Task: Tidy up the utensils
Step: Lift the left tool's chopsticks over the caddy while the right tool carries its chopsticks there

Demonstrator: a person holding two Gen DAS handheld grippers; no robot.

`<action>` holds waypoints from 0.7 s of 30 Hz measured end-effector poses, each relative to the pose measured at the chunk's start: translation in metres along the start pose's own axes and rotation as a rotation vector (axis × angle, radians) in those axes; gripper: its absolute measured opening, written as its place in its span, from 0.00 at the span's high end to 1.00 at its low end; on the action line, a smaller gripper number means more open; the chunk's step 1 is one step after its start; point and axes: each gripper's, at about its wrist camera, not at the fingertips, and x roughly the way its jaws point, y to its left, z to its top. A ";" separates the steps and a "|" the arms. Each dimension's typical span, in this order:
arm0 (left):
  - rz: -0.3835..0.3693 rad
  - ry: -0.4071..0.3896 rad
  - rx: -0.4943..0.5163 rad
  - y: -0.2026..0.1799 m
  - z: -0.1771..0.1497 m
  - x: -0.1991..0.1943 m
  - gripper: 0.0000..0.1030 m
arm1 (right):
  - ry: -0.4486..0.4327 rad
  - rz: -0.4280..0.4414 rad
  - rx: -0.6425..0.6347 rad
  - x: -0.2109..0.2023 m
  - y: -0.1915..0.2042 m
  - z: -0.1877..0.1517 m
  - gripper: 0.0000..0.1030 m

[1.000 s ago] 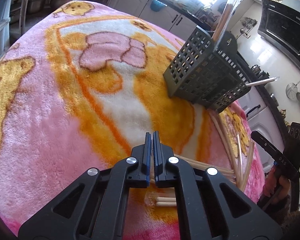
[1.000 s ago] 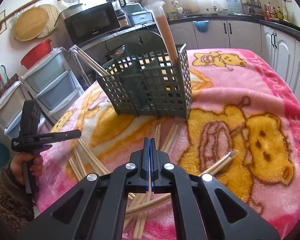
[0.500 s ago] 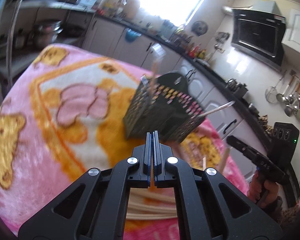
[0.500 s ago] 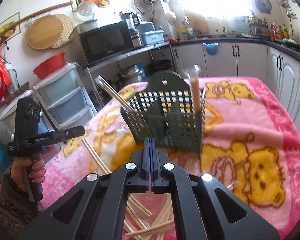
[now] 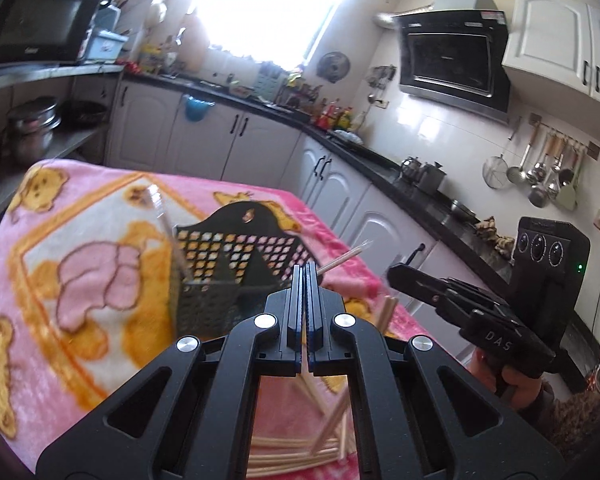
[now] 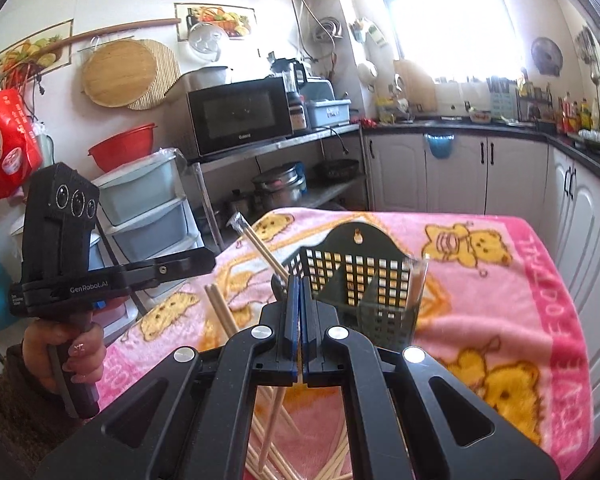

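A dark grey perforated utensil basket (image 5: 236, 268) (image 6: 360, 276) stands on the pink bear blanket (image 5: 60, 280) (image 6: 500, 280). Wrapped chopsticks (image 5: 162, 216) (image 6: 260, 248) lean out of it. My left gripper (image 5: 305, 270) is raised in front of the basket and shut on chopsticks; they hang below its tip (image 6: 216, 304) in the right wrist view. My right gripper (image 6: 300, 282) hovers level with it, shut on a chopstick (image 6: 272, 424) that dangles under the jaws. Several loose chopsticks (image 5: 284, 456) (image 6: 340, 456) lie on the blanket beneath both grippers.
White kitchen cabinets (image 6: 460, 176) with a dark counter run behind and to the right of the table. A metal shelf with a microwave (image 6: 240, 114) and pots, plus plastic drawers (image 6: 148, 208), stands on the left. The blanket's far edge falls off just past the basket.
Both grippers have lifted off the blanket with chopsticks between the jaws and tilted closer to level. The basket now sits lower and farther off, and more of the kitchen shows.
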 end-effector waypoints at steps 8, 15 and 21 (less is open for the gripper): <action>-0.024 -0.016 0.050 -0.017 0.019 0.010 1.00 | -0.048 -0.011 -0.034 -0.007 0.002 0.019 0.99; -0.038 -0.072 0.088 -0.030 0.042 0.003 1.00 | -0.096 -0.018 -0.056 -0.012 0.002 0.039 0.99; -0.046 -0.113 0.118 -0.040 0.062 -0.002 1.00 | -0.138 -0.006 -0.077 -0.017 0.006 0.055 0.99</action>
